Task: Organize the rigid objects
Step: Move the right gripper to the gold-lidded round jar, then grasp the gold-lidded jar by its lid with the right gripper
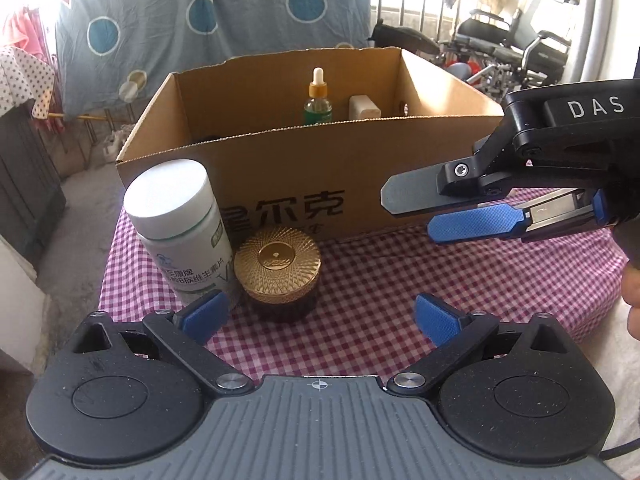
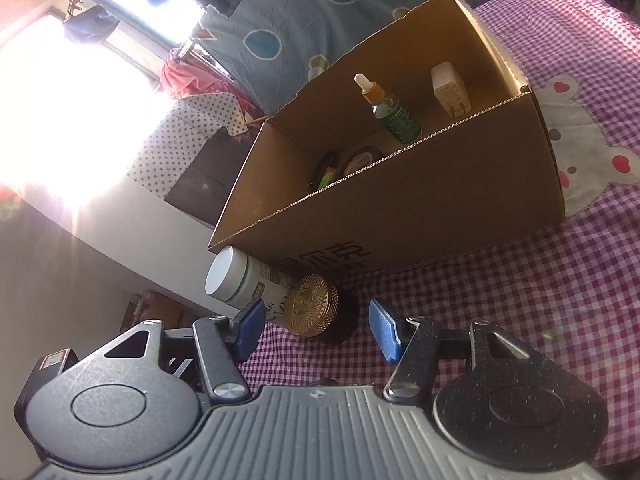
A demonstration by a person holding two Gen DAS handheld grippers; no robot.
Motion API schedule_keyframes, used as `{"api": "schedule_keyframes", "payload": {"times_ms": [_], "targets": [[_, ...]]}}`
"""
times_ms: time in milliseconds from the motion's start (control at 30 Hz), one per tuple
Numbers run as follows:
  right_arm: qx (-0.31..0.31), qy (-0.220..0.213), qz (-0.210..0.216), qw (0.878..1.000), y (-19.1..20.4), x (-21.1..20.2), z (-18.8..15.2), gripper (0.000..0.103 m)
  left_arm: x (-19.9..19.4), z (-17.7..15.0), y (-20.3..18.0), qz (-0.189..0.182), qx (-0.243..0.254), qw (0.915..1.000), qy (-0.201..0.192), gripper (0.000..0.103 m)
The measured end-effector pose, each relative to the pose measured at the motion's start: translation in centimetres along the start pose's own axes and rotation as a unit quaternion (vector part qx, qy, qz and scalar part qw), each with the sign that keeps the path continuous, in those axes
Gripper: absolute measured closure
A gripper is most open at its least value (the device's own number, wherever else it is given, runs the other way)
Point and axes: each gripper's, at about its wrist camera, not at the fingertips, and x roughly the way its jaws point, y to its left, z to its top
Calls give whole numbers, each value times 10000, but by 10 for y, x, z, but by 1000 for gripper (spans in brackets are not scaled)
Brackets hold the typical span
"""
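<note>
A white pill bottle (image 1: 180, 220) and a gold-lidded dark jar (image 1: 277, 276) stand side by side on the checked cloth, just in front of an open cardboard box (image 1: 360, 184). My left gripper (image 1: 320, 318) is open, its left fingertip close to the bottle and the jar just ahead of it. My right gripper (image 1: 424, 216) comes in from the right, turned on its side, apart from the jar. In the right wrist view it (image 2: 318, 332) is open with the jar (image 2: 310, 304) and the bottle (image 2: 240, 280) a little ahead; nothing is held.
Inside the box (image 2: 400, 216) are a dropper bottle (image 2: 392, 112), a white charger (image 2: 450, 92), a dark round tin (image 2: 362, 158) and a small green item. The table drops off at the left beside the bottle. A hanging sheet and a wheelchair (image 1: 512, 44) stand behind.
</note>
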Motion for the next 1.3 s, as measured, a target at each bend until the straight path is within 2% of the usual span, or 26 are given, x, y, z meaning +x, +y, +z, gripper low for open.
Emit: {"api": "schedule_keyframes", "payload": {"times_ms": [100,367,533,700,900,1300], "targets": [[-19,147,69,9999,-2,22,5,52,12,-5,7,4,-57,10000,-13,4],[-331,549,16,9979,2,75,19,54,36,-8,16,-248,-265,9993,86,7],[-536,758,-2,9957,6,94,21,54,38,-9,13,-206,-161,9996,58,8],[-548,843,44,9949,2,87,21,54,35,-9,11,-276,-113,9995,89,7],[-503,845,-2,9952,-11,65,17,54,34,-8,-15,-453,176,9987,143,7],[260,417,-179,9986,-61,-9,-3,53,16,-16,-80,-1138,867,9896,151,7]]}}
